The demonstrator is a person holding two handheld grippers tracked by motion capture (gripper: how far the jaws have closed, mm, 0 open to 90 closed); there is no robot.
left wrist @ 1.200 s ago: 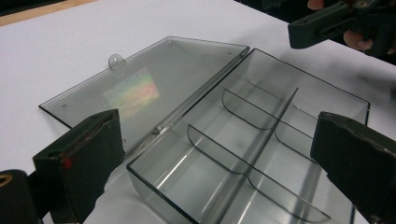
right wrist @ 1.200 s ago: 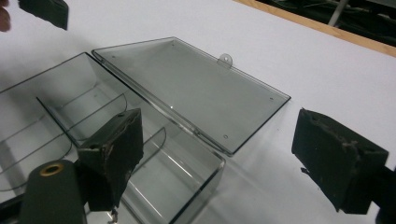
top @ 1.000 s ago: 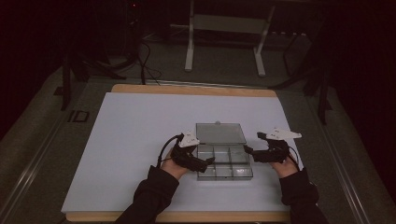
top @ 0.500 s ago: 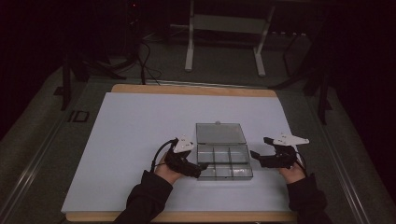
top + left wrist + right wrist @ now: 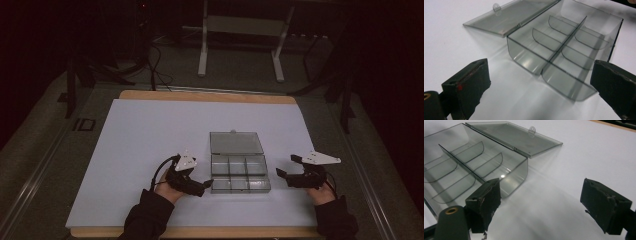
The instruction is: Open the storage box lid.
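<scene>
High view: clear compartment box (image 5: 239, 173), lid (image 5: 235, 142) flat open, on the white tabletop (image 5: 150, 130); left claw (image 5: 206, 187) and right claw (image 5: 285, 167) flank it, both spread, empty.

A compartment box (image 5: 240, 173) sits on the tabletop (image 5: 150, 135), right of centre and toward the near edge, its lid (image 5: 235, 142) lying open flat on the far side. The left tool (image 5: 199, 187) lies just beside the box's left end; the right tool (image 5: 286, 166) is near its right end, apart from it.
</scene>
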